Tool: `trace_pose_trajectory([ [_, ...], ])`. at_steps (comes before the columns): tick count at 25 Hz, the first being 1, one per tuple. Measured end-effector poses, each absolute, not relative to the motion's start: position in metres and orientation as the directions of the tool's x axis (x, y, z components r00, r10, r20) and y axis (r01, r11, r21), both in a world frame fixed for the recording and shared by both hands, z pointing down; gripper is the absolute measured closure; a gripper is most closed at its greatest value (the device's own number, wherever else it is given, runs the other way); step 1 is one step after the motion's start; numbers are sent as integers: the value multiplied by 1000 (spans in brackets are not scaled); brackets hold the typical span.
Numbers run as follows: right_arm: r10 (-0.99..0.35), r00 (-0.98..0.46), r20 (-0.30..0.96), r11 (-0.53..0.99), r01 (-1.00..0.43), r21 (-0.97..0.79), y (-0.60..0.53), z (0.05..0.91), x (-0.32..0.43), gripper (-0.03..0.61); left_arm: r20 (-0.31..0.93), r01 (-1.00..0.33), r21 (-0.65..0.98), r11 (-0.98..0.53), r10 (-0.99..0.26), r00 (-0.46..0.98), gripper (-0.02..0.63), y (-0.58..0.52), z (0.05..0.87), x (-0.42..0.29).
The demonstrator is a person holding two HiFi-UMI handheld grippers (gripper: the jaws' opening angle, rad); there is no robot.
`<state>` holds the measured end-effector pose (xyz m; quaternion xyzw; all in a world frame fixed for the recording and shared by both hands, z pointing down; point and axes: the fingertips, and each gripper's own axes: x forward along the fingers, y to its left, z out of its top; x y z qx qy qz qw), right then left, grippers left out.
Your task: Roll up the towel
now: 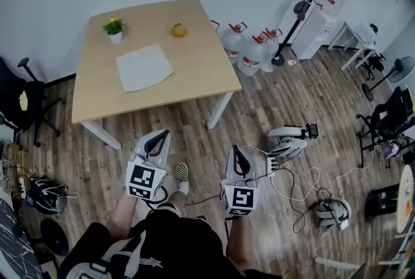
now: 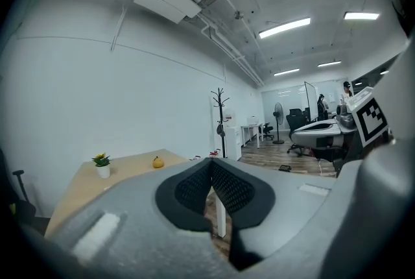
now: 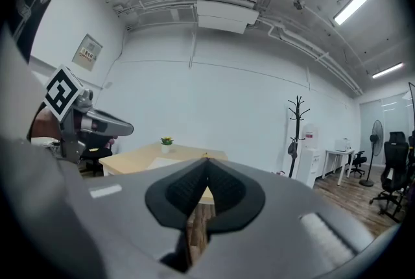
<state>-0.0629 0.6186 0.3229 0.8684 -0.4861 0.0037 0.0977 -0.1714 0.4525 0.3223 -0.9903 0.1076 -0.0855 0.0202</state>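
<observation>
"Towel [image 1: 144, 67]: where is it?"
"Lying flat and unrolled on the wooden table [image 1: 194, 70], left of centre. A small potted plant [image 1: 114, 28] and a yellow fruit [image 1: 179, 30] sit beyond it, nearer the far edge."
"And the grippers?"
"The left gripper [image 1: 163, 133] and right gripper [image 1: 235, 149] are near the person, well apart from the table. Each has its jaws pressed together, with nothing between them."

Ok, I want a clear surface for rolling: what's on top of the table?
On the table: a flat towel, a small potted plant and a yellow fruit. Whatever lies under the towel is covered.
</observation>
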Motion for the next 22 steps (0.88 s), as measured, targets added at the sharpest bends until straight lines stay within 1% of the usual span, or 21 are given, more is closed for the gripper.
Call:
trace_pose_trajectory([
  [13, -874, 459, 157, -439, -886, 148, 501, 334, 56, 574, 240, -265, -26, -964, -264, 934, 604, 348, 341, -57],
  [17, -884, 434, 172, -416, -900, 134, 467, 342, 85, 574, 263, -288, -22, -957, -284, 922, 604, 320, 351, -32],
  [22, -905, 384, 182, -367, -922, 123, 420, 348, 104, 574, 260, -329, -47, -943, -330, 908, 604, 278, 349, -16],
])
